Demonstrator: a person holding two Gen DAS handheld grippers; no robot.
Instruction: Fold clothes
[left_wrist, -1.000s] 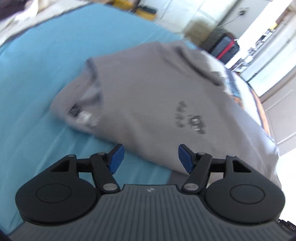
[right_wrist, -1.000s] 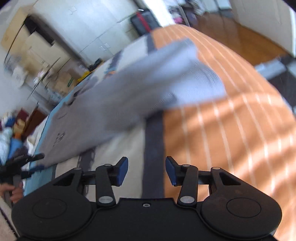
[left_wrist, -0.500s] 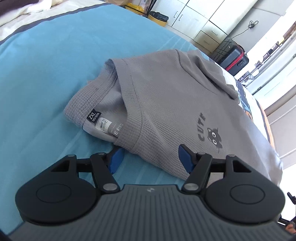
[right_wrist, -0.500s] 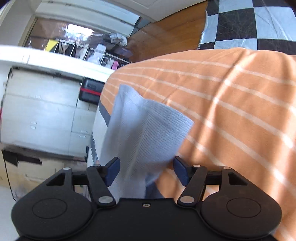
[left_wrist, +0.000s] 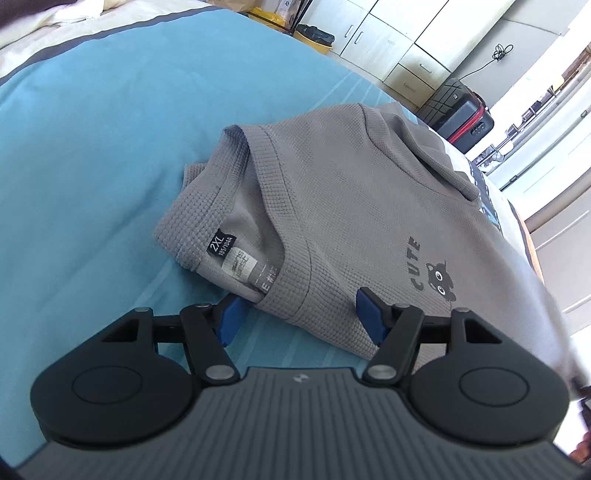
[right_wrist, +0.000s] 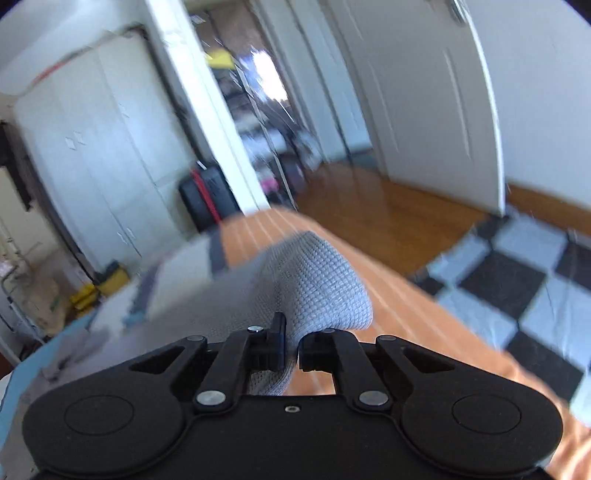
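Note:
A grey waffle-knit shirt (left_wrist: 354, 221) with a "CUTE" cat print lies on the blue part of the bed, its collar and size label facing me. My left gripper (left_wrist: 301, 321) is open, its blue fingertips (left_wrist: 231, 319) on either side of the collar's near edge. In the right wrist view my right gripper (right_wrist: 291, 350) is shut on a bunched end of the same grey shirt (right_wrist: 317, 288), held above the orange striped cover (right_wrist: 424, 314). That view is blurred.
The bed cover (left_wrist: 92, 147) is blue at the left and orange striped at the right. A black and red suitcase (left_wrist: 461, 110) and white cabinets (left_wrist: 406, 48) stand behind the bed. A wood floor (right_wrist: 388, 214) and a checkered mat (right_wrist: 524, 277) lie beyond it.
My right gripper has closed on the end of the shirt, which lay between its open fingers before, and swung upward. My left gripper has moved in closer to the collar, still open.

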